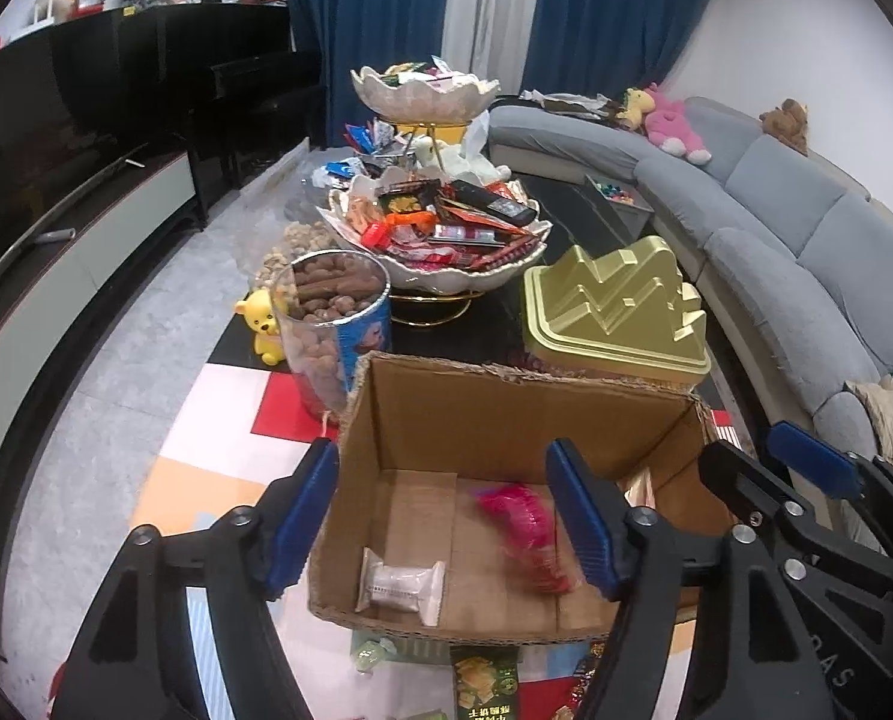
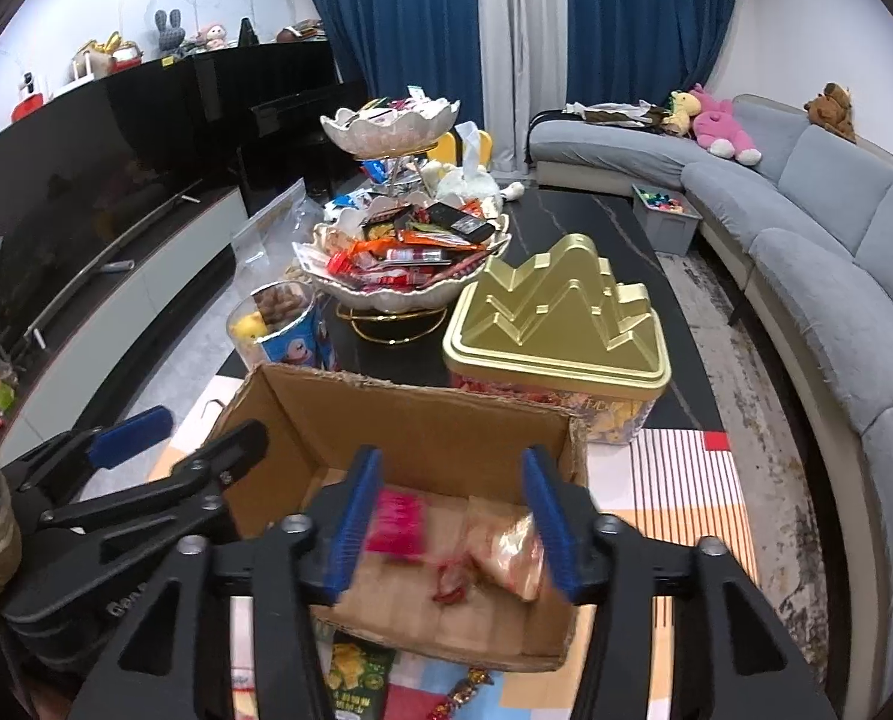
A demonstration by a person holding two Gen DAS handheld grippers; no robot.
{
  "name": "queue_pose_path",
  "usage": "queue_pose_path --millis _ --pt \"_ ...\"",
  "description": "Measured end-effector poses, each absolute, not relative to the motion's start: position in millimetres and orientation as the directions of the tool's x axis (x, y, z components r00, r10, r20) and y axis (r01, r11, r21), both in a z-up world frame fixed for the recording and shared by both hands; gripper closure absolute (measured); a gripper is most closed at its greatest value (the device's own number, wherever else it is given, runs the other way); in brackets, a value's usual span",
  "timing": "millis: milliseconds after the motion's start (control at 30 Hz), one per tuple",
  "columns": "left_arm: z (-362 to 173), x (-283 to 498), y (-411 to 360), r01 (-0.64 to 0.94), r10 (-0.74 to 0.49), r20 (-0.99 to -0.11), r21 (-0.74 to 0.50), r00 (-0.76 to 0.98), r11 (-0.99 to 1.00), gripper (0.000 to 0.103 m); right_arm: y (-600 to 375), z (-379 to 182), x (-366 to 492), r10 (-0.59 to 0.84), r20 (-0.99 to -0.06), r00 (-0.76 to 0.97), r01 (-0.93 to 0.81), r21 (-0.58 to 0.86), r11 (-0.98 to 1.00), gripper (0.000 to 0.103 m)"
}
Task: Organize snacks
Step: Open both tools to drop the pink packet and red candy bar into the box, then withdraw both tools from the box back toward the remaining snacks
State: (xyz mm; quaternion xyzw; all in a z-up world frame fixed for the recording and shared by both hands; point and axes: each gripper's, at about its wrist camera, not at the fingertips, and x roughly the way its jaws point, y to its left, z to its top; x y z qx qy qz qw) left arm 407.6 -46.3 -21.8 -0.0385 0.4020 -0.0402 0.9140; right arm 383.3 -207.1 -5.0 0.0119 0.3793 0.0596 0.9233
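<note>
1. Our left gripper [image 1: 443,516] hangs over the box [image 1: 422,414] with its blue pads spread wide and nothing pressed between them; one pad sits outside the box's left wall, the other over its floor.
2. Our right gripper [image 2: 452,519] stands beside it, also above the box, jaws apart and empty.
3. The pink packet [image 1: 521,525] is blurred. It lies on the box floor, its long axis running from the far middle toward the near right corner. In the left view it is just inside the right pad; in the right view it shows close to the left pad [image 2: 353,525], lower than the tips.
4. A gold packet [image 2: 506,552] lies against the box's right side, between the right gripper's pads in that view, below them.
5. A white packet [image 1: 401,591] lies flat near the front left of the box, long axis across it.
6. Behind the box stand a jar [image 1: 332,324] of brown snacks and a gold tin [image 1: 611,315]; farther back, a bowl [image 1: 446,240] heaped with wrapped snacks.
</note>
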Motion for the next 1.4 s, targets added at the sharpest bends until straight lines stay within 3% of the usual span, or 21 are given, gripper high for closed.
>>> queue_pose_path --millis 167,500,900,1400 --pt "-13.6 400.0 -38.7 0.023 -0.088 -0.729 -0.098 0.679 0.995 0.026 -207.4 2.7 376.0 0.103 -0.695 0.711 -0.090 0.056 0.994 0.046" --pt "12.5 369.2 -25.7 -0.003 -0.042 -0.706 -0.062 0.707 0.998 0.016 -207.3 23.3 347.2 0.073 -0.672 0.737 -0.058 0.045 0.997 0.028" --pt "26.2 326.6 -10.2 -0.025 -0.023 -0.697 -0.059 0.717 0.998 0.013 -204.2 38.9 305.4 0.056 -0.654 0.754 -0.049 0.029 0.998 0.025" --pt "6.5 288.8 -2.9 -0.033 -0.023 -0.728 -0.062 0.685 0.998 0.013 -202.2 24.0 268.5 0.037 -0.668 0.743 -0.051 -0.001 0.999 0.025"
